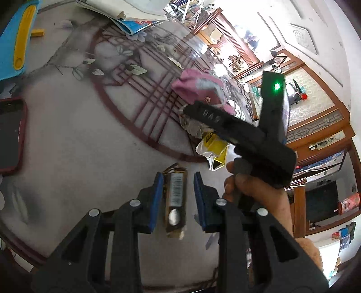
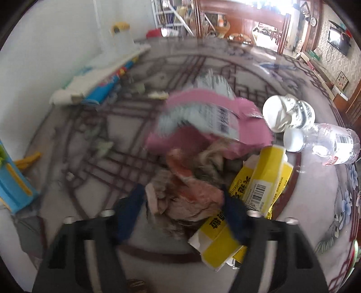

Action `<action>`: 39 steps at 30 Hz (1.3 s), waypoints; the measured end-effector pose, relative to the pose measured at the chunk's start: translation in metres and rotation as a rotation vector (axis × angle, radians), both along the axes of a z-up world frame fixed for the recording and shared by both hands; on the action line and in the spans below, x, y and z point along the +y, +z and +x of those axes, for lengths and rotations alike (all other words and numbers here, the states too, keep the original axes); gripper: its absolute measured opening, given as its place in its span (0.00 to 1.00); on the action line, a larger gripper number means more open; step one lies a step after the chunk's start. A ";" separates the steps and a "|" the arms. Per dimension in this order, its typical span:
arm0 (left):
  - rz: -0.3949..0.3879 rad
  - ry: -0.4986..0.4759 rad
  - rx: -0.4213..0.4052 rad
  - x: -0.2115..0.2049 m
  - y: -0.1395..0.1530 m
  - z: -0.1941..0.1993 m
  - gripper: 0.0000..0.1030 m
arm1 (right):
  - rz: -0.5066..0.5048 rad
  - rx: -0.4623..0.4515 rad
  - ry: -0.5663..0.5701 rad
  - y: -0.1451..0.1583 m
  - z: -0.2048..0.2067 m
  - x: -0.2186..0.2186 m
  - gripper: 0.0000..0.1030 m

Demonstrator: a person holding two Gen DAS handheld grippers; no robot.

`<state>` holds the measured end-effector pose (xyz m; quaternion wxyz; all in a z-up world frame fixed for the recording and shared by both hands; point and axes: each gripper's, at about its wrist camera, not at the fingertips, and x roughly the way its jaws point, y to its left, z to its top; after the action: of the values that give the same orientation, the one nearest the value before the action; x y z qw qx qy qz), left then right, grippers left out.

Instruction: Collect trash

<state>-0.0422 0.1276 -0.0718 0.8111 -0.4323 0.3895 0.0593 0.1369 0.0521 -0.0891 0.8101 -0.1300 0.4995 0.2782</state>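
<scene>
My left gripper has its blue pads on either side of a flat brown wrapper that lies up over its crossbar, held off the table. My right gripper points down into a trash heap. Its blurred blue pads closely flank a crumpled brownish paper wad, and the blur hides whether they press on it. A yellow carton lies against the right pad. A pink package tops the heap. In the left wrist view, the right gripper's black body and the hand holding it cover part of the heap.
Crushed white paper cups and a clear plastic bottle lie right of the heap. A phone in a red case sits at the table's left. A blue and yellow object and stacked books lie further back.
</scene>
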 end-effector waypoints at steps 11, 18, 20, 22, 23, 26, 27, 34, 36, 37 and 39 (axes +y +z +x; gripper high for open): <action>0.017 0.006 0.010 -0.001 0.000 0.000 0.36 | 0.156 -0.030 0.051 0.044 -0.024 -0.042 0.34; 0.081 -0.030 0.040 -0.012 0.000 0.005 0.58 | 0.129 -0.114 0.122 0.073 -0.061 -0.084 0.34; 0.076 -0.047 0.046 -0.015 -0.002 0.006 0.58 | 0.111 -0.127 0.129 0.077 -0.070 -0.100 0.34; 0.077 -0.042 0.046 -0.014 -0.001 0.006 0.60 | 0.112 -0.122 0.122 0.078 -0.076 -0.119 0.34; 0.081 -0.030 0.045 -0.012 -0.001 0.004 0.62 | 0.115 -0.122 0.111 0.078 -0.078 -0.127 0.34; 0.086 -0.012 0.055 -0.011 -0.001 0.001 0.65 | 0.137 -0.117 0.036 0.071 -0.076 -0.153 0.34; 0.089 -0.017 0.061 -0.012 -0.001 0.000 0.66 | 0.152 -0.094 -0.001 0.068 -0.072 -0.160 0.34; 0.199 -0.070 0.103 -0.026 -0.001 0.006 0.70 | 0.243 -0.014 -0.112 0.066 -0.055 -0.189 0.35; 0.214 -0.069 0.121 -0.027 -0.005 0.008 0.70 | 0.248 -0.016 -0.106 0.068 -0.056 -0.191 0.35; 0.234 -0.069 0.139 -0.028 -0.008 0.010 0.70 | 0.243 -0.022 -0.102 0.068 -0.057 -0.192 0.35; 0.278 -0.072 0.169 -0.029 -0.012 0.014 0.70 | 0.240 -0.024 -0.100 0.067 -0.058 -0.195 0.35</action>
<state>-0.0278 0.0983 -0.0838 0.8291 -0.2954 0.4593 0.1197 0.0788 -0.1424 -0.0221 0.8385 -0.0105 0.4587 0.2938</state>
